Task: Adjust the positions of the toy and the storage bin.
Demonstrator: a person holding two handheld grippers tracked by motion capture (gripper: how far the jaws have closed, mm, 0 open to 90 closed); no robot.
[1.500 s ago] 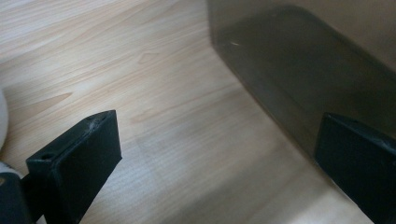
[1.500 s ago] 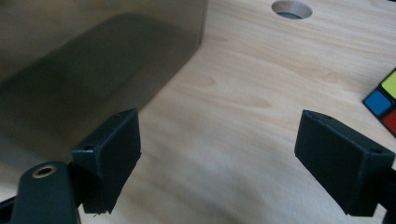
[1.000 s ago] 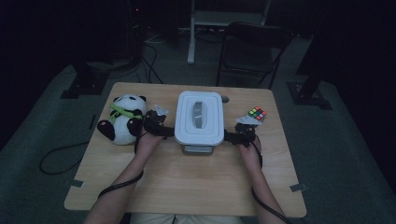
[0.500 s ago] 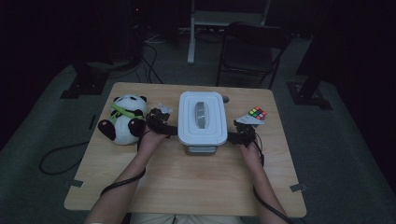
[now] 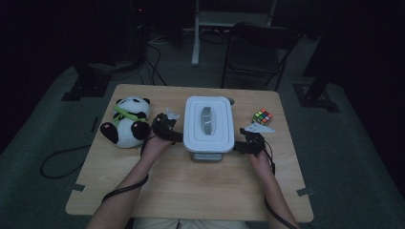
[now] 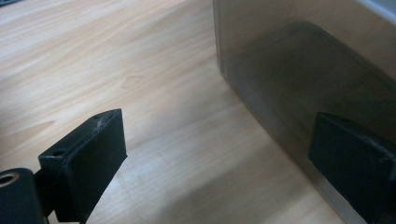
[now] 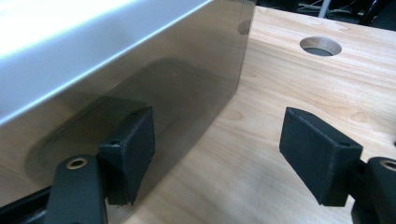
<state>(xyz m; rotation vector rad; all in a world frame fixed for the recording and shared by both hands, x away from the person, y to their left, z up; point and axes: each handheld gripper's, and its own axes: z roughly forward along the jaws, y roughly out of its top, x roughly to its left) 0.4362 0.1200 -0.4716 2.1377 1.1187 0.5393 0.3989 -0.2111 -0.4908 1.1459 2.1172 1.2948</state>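
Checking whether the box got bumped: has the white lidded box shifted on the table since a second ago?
No. In the high view the white lidded box sits just as far from the panda and the puzzle cube as before.

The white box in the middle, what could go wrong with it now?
The box has the left claw and the right claw beside its two long sides, both open with nothing between their pads. A push from one side only might slide or turn it. Moving left, it could bump the panda; moving right, the puzzle cube. The lid might pop loose if lifted unevenly.
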